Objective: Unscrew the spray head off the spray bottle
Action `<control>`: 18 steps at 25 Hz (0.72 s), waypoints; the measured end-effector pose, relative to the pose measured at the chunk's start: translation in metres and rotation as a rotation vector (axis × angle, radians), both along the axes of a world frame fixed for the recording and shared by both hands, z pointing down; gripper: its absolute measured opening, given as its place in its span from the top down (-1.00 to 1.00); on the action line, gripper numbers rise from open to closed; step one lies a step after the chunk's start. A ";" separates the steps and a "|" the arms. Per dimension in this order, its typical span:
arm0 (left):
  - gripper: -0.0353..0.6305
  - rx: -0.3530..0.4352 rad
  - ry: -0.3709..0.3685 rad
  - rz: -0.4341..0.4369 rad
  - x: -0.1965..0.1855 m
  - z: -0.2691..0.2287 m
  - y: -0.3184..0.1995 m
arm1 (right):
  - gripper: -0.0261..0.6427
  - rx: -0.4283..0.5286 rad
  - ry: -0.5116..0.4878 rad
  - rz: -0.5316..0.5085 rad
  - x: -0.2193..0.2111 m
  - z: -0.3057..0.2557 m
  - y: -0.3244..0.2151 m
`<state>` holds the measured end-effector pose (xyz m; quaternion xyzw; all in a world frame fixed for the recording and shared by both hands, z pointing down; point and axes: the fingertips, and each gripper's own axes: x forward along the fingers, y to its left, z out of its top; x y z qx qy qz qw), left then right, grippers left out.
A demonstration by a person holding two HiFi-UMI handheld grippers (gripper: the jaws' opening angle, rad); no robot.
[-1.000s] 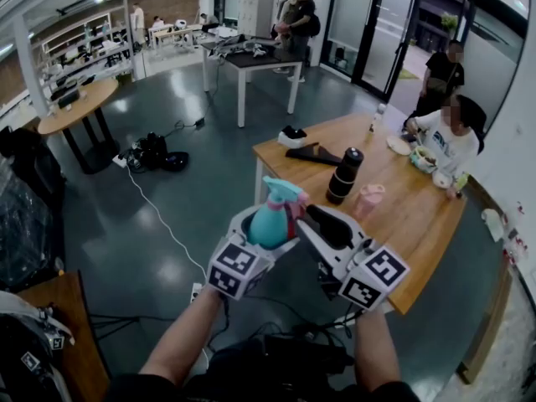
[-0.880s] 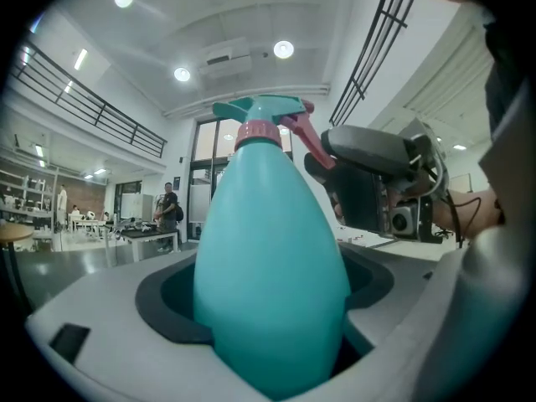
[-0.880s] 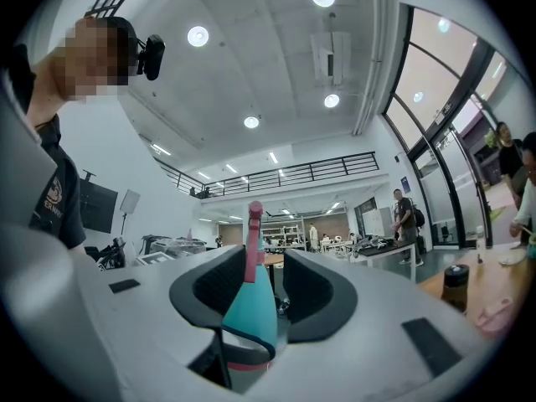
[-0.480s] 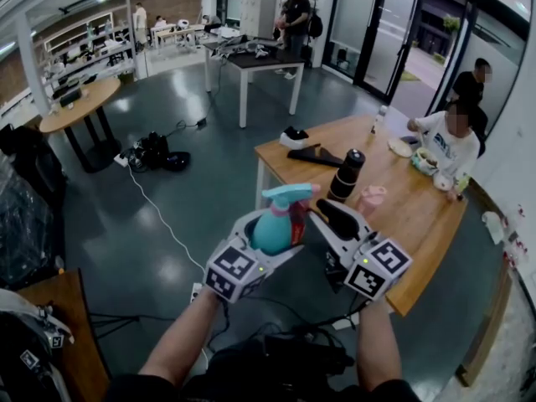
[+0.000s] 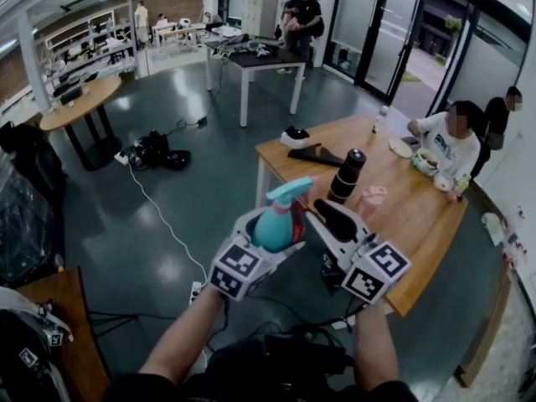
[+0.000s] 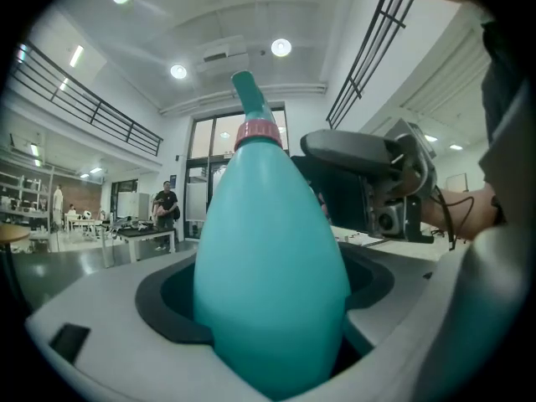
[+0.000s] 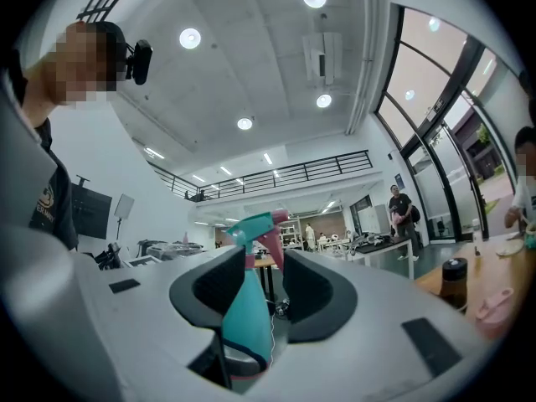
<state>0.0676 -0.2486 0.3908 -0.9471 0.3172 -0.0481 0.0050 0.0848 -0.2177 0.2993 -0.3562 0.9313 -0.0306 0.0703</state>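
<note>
I hold a teal spray bottle [image 5: 272, 229] in the air over the floor. My left gripper [image 5: 261, 224] is shut on its fat body, which fills the left gripper view [image 6: 272, 275] up to the pink collar [image 6: 255, 132]. The teal spray head [image 5: 289, 193] points up and to the right. My right gripper [image 5: 311, 212] comes in from the right and is shut on the spray head. In the right gripper view the spray head [image 7: 247, 300] and its pink trigger [image 7: 272, 245] stand between the dark pads [image 7: 314, 296].
A wooden table [image 5: 419, 224] to the right carries a black flask [image 5: 343, 176], a pink cup [image 5: 370, 198] and dark items [image 5: 314, 153]. A person [image 5: 444, 136] sits at its far end. A cable [image 5: 159, 216] runs across the floor on the left.
The spray head's nozzle has swung from pointing left to pointing up and to the right. Both grippers stay in nearly the same place. A person at the back right has walked further right.
</note>
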 end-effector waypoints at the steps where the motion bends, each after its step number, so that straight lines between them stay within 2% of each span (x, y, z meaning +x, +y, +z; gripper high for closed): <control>1: -0.41 -0.001 -0.002 -0.009 0.000 0.000 -0.001 | 0.51 0.002 0.001 -0.011 -0.005 -0.002 0.004; 12: -0.41 0.005 -0.039 -0.053 0.006 0.003 0.000 | 0.51 -0.067 0.012 0.015 -0.030 0.004 0.001; 18: -0.41 -0.001 -0.056 -0.056 0.009 0.005 -0.001 | 0.47 -0.064 0.019 0.012 -0.036 0.004 -0.001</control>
